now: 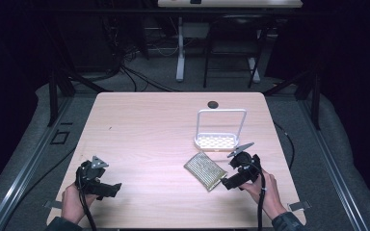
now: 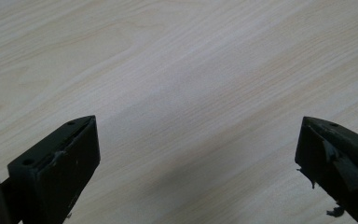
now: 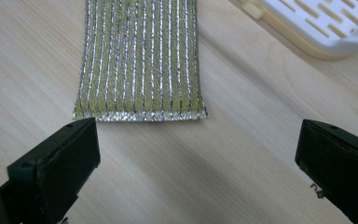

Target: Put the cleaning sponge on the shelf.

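Observation:
A yellow scouring pad with silver stripes (image 1: 204, 170) lies flat on the pale wooden table (image 1: 149, 139), right of centre. In the right gripper view the scouring pad (image 3: 140, 60) has its near edge just ahead of my jaws. My right gripper (image 1: 223, 183) sits at the pad's near right corner, open, with nothing between its jaws (image 3: 198, 163). Just beyond the pad stands a white slotted rack (image 1: 217, 139) with an upright wire handle. My left gripper (image 1: 115, 188) rests at the table's near left, open over bare wood (image 2: 198, 163).
A small dark round object (image 1: 213, 104) lies near the table's far edge. Beyond the table are desk legs and cables on a grey floor (image 1: 173, 72). Metal rails run along both sides.

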`<state>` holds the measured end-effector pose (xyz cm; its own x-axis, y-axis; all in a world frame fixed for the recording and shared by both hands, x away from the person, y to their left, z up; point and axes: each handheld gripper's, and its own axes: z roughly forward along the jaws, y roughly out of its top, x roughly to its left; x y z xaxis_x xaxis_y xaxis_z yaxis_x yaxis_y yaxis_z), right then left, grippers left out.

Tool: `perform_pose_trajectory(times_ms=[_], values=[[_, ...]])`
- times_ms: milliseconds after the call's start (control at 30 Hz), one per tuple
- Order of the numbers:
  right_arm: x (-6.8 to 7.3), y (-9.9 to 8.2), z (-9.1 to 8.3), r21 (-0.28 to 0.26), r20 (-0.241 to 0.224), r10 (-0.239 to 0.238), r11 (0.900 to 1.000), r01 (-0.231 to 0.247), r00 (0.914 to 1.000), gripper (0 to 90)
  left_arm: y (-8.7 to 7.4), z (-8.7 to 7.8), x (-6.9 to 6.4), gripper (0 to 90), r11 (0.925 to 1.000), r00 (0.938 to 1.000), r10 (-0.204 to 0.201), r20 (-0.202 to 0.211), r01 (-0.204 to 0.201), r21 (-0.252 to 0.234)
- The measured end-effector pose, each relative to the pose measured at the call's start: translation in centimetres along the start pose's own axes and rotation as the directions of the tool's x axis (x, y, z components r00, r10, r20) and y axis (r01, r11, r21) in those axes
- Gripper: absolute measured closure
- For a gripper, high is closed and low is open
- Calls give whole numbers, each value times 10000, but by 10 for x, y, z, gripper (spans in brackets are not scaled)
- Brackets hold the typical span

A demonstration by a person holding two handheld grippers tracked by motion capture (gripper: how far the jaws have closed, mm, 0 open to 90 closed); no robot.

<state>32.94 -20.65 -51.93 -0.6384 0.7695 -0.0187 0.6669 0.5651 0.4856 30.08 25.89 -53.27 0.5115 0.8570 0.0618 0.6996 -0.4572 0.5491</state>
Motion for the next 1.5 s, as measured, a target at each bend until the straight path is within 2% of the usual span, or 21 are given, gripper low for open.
perform_pose_trajectory(times_ms=[400, 533, 833, 1033, 1133, 1500], values=[[12, 22, 22, 240, -288, -467, 9986, 474, 9985, 0, 0, 1, 0, 0, 10000, 10000, 44, 23, -44, 22], [21, 32, 33, 457, -407, -739, 9961, 757, 9964, 0, 0, 1, 0, 0, 10000, 10000, 31, 21, -31, 29], [29, 43, 56, 957, -562, -1038, 9894, 1088, 9930, 19, 0, 1, -1, 0, 10000, 10000, 83, 28, -83, 9], [31, 46, 62, 1084, -434, -1049, 9881, 1091, 9935, 63, -1, 0, -1, 0, 9999, 9999, 98, 39, -98, 26], [31, 47, 67, 1342, -364, -1013, 9854, 1053, 9942, 71, 0, 1, -1, 0, 10000, 10000, 47, 43, -47, 23], [32, 46, 69, 1522, -453, -895, 9837, 955, 9950, 131, -1, 1, -2, 0, 9999, 10000, 56, 17, -56, 111]])
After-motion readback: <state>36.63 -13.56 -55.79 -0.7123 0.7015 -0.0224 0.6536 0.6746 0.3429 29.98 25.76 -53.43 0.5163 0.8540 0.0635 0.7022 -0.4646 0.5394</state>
